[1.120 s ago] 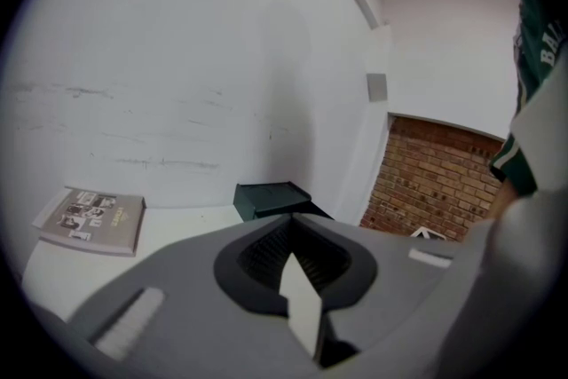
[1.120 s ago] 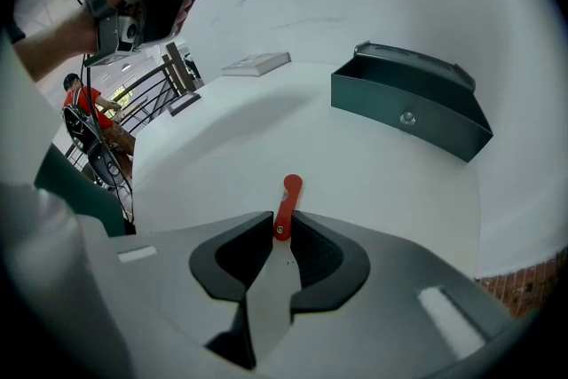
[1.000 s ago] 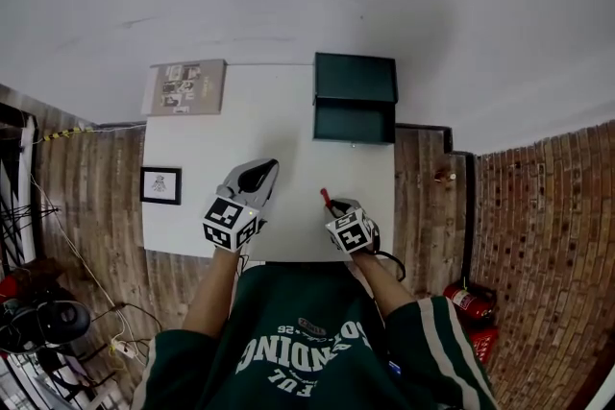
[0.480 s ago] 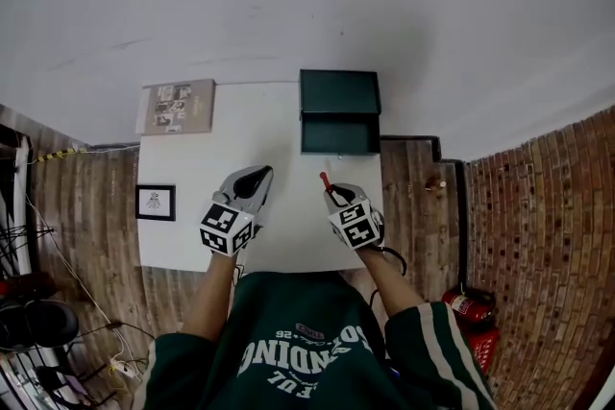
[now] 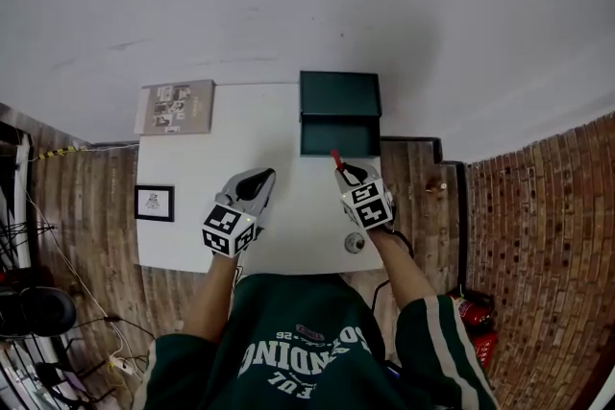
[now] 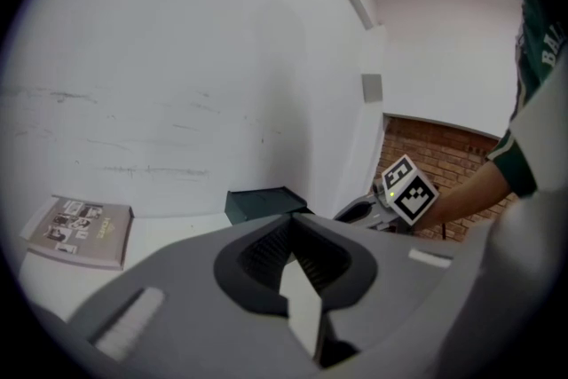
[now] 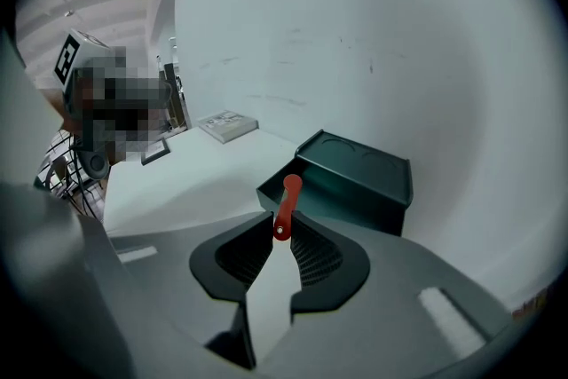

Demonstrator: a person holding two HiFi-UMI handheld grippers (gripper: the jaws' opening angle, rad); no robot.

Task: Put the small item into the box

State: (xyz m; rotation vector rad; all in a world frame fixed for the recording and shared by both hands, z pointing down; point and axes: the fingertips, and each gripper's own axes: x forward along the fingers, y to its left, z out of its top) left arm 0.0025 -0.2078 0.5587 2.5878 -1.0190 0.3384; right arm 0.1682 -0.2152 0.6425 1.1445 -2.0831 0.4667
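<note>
Right gripper [image 5: 344,171] with small red item [image 5: 336,156] just beside dark-green box [image 5: 339,101]

White table [image 5: 259,144]; on it green box [image 5: 339,96], booklet [image 5: 178,107], framed picture [image 5: 155,203].

Your slim red plastic item [image 7: 286,204] stands out against the dark green rectangular box [image 7: 355,177] and white table [image 7: 177,182]. Your right tongs [image 7: 282,233] and left tongs [image 6: 291,222] are grey, their cubes [image 5: 229,228] black-and-white squares; brick-patterned brown floor [image 5: 538,226] at both sides.

Small red item [image 7: 286,204], slim stick with rounded tip, tilted, its base pinched in the right gripper [image 7: 282,231], dark green box [image 7: 355,177] just beyond, lid seemingly raised open.
</note>
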